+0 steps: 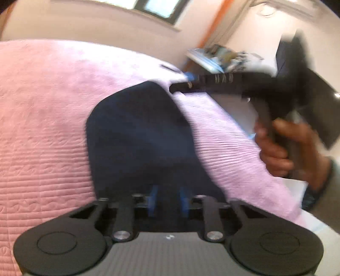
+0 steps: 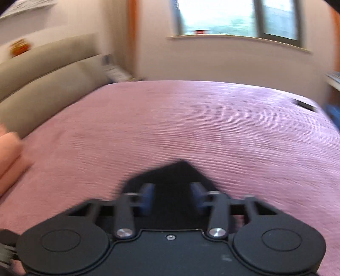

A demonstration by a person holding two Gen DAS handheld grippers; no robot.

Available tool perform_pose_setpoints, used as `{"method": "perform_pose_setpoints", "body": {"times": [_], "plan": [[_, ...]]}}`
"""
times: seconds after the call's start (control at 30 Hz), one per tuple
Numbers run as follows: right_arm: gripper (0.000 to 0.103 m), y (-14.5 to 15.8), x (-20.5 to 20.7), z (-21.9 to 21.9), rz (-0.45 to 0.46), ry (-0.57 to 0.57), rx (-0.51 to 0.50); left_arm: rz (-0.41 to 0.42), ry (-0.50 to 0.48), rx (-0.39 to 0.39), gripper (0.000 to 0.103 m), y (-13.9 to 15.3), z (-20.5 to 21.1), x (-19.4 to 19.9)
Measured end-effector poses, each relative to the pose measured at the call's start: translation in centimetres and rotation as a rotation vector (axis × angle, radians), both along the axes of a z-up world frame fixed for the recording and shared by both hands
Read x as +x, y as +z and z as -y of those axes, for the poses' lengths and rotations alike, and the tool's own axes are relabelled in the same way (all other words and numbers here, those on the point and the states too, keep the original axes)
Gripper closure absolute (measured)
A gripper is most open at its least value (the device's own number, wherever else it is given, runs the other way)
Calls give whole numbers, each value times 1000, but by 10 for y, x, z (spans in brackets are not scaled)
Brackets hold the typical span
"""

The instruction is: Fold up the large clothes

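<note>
A dark navy garment [image 1: 138, 138] lies on a pink quilted bedspread [image 1: 42, 106]. Its near edge rises to my left gripper [image 1: 168, 200], whose blue pads are shut on the cloth. In the left wrist view my right gripper [image 1: 176, 85] is held by a hand [image 1: 282, 148] and reaches in from the right to the garment's far corner. In the right wrist view the right gripper [image 2: 172, 197] has a dark bunch of the garment [image 2: 180, 172] filling the gap between its pads. A pointed corner sticks out past the pads, above the bedspread [image 2: 191, 127]. Both views are motion-blurred.
A beige padded headboard [image 2: 42, 85] stands at the left of the bed and a window [image 2: 233, 19] is in the far wall. A small dark object [image 2: 306, 105] lies near the bed's far right corner. A cluttered shelf [image 1: 221, 57] stands beyond the bed. Peach cloth [image 2: 10, 152] shows at the left edge.
</note>
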State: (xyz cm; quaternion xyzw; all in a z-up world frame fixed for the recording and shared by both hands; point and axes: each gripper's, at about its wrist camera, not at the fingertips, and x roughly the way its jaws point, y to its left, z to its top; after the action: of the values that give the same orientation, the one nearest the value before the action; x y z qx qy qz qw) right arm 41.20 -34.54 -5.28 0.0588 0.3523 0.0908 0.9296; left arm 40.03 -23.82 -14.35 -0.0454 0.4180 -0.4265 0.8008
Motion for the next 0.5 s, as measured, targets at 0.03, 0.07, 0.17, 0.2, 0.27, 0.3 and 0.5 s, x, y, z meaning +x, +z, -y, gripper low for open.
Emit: {"method": "perform_pose_setpoints", "body": {"times": [0.03, 0.07, 0.17, 0.2, 0.27, 0.3, 0.5], "plan": [[81, -15, 13, -15, -21, 48, 9, -10, -7, -11, 90, -9, -1, 4], [83, -35, 27, -28, -58, 73, -21, -17, -12, -13, 90, -15, -3, 10], [96, -96, 50, -40, -85, 70, -145, 10, 36, -7, 91, -24, -6, 8], [96, -106, 51, -35, -65, 56, -130, -5, 52, -23, 91, -24, -14, 10], [98, -105, 50, -29, -57, 20, -112, -49, 60, -60, 91, -25, -22, 9], [101, -105, 51, -27, -55, 6, -113, -62, 58, -65, 90, -24, -26, 6], [103, -92, 54, 2, -69, -143, -139, -103, -21, -3, 90, -21, -36, -23]]}}
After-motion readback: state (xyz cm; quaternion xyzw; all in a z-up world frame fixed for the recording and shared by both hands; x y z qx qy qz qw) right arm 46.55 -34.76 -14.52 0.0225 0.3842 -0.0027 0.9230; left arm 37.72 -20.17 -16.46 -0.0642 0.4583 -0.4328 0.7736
